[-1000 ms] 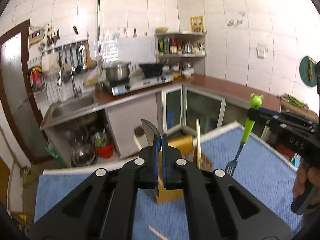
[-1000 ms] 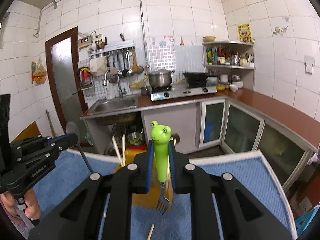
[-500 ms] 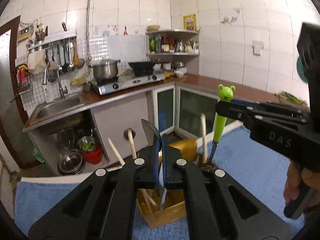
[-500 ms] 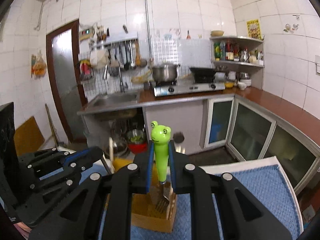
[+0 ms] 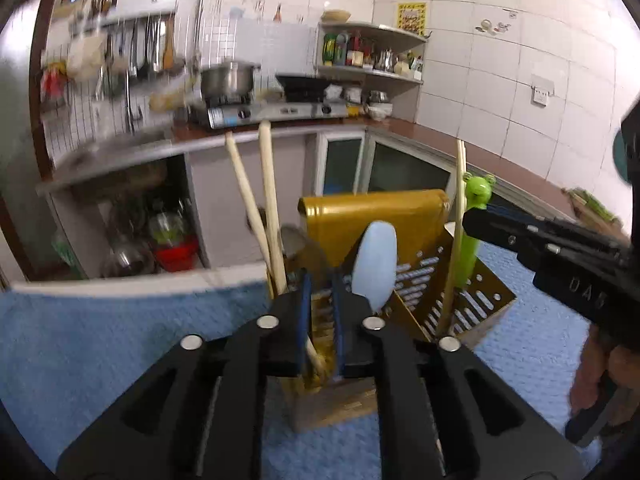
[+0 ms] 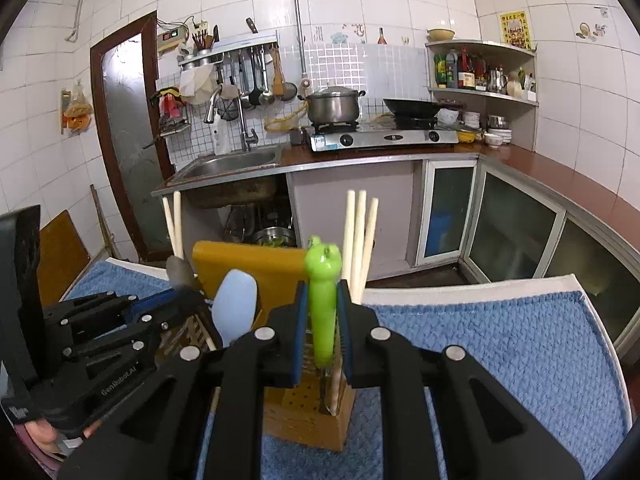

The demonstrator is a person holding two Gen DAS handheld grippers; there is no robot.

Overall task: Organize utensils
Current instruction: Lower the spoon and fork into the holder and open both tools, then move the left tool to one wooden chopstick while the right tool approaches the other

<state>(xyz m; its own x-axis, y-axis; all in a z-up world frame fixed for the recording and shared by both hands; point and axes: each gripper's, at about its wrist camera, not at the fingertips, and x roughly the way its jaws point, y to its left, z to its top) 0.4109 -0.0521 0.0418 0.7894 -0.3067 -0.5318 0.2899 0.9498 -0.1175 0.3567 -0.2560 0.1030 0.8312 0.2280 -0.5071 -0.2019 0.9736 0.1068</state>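
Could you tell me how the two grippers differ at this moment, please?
The right gripper is clamped on the green fork; the left gripper is opening, with nothing pinched between its pads. Both are black and poised over the wooden holder.

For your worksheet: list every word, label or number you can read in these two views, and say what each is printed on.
"GenRobot.AI": on the left gripper body, right wrist view.
"DAS": on the right gripper body, left wrist view; last letter uncertain.
Yellow wall poster: too small to read.
Stove label: blurred.
Shelf bottles: labels unreadable.
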